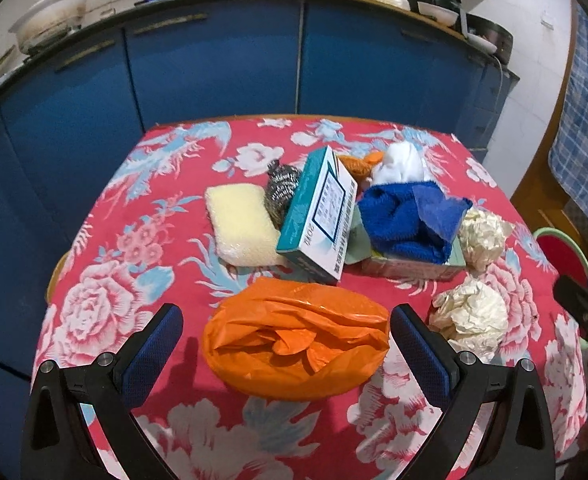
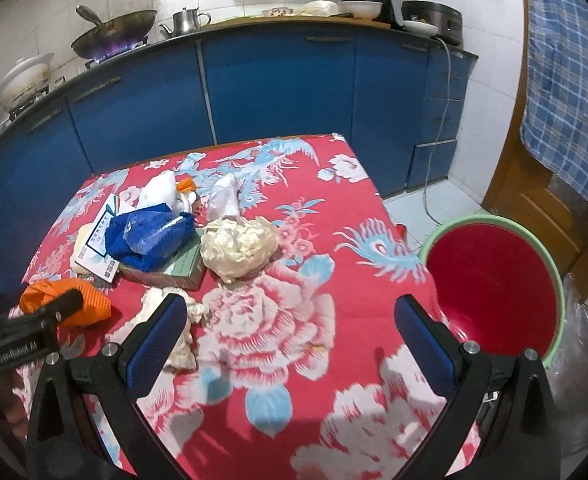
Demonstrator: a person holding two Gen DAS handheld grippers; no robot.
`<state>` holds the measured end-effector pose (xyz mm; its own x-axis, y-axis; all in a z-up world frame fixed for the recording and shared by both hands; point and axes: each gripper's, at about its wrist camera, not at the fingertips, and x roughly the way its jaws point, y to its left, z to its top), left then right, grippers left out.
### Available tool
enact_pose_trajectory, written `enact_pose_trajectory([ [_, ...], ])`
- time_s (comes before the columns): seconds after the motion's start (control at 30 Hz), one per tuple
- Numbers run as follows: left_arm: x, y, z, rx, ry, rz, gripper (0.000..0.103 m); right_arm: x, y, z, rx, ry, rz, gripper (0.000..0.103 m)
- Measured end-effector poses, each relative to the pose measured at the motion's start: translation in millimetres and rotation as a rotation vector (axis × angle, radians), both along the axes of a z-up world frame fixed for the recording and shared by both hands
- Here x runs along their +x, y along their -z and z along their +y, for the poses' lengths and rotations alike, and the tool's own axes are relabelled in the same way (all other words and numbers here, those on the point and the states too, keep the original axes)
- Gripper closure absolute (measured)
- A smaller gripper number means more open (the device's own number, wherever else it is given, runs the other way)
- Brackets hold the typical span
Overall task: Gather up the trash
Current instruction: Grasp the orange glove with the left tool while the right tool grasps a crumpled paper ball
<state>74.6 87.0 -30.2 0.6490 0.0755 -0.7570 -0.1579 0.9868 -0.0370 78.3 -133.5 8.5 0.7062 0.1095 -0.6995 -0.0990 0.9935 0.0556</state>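
1. Our left gripper (image 1: 286, 344) is open wide and holds nothing; the orange plastic bag (image 1: 296, 344) lies on the table (image 1: 106, 312) right between its fingers, long axis across the gap.
2. Our right gripper (image 2: 290, 340) is also open and empty, over bare cloth; a crumpled paper ball (image 2: 238, 250) lies ahead, slightly left.
3. The red basin (image 2: 498, 292) stands beside the table, to our right.
4. We judge the left hand is nearer to the bag.

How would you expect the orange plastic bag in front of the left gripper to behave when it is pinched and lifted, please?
The orange plastic bag looks thin and creased, so it will probably crumple between the pads rather than resist. It appears nearly empty, so likely very light and floppy, sagging when lifted. Its glossy film may slip, so the open left gripper should probably bite a fold.
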Motion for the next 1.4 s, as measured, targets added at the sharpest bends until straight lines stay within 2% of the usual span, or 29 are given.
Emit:
enact_pose_trajectory([
  [0.1, 3, 6, 3, -0.006, 0.008, -0.001, 0.003, 11, 4, 7, -0.006, -0.007, 0.011, 0.001],
  [0.27, 8, 11, 3, -0.017, 0.056, 0.004, 0.050, 31, 13, 18, -0.019, -0.010, 0.044, 0.001],
  [0.37, 14, 17, 5, -0.076, 0.096, 0.034, 0.061, 40, 19, 22, -0.030, 0.004, 0.070, 0.001],
  [0.47, 19, 19, 4, -0.078, 0.129, 0.044, 0.064, 49, 25, 26, -0.030, 0.008, 0.103, 0.001],
  [0.67, 26, 21, 3, -0.078, 0.158, 0.064, 0.064, 59, 23, 34, -0.066, 0.028, 0.108, 0.001],
  [0.77, 27, 23, 5, -0.092, 0.151, 0.060, 0.064, 64, 23, 39, -0.080, 0.011, 0.113, 0.012],
  [0.9, 27, 24, 10, -0.122, 0.140, 0.062, 0.064, 71, 26, 43, -0.083, -0.026, 0.137, 0.017],
  [1.17, 29, 26, 8, -0.115, 0.120, 0.058, 0.066, 78, 43, 50, -0.049, -0.096, 0.213, 0.042],
  [1.27, 29, 26, 8, -0.111, 0.117, 0.058, 0.068, 79, 48, 52, -0.045, -0.107, 0.235, 0.049],
  [1.4, 29, 26, 8, -0.110, 0.111, 0.059, 0.069, 81, 51, 52, -0.042, -0.109, 0.246, 0.053],
])
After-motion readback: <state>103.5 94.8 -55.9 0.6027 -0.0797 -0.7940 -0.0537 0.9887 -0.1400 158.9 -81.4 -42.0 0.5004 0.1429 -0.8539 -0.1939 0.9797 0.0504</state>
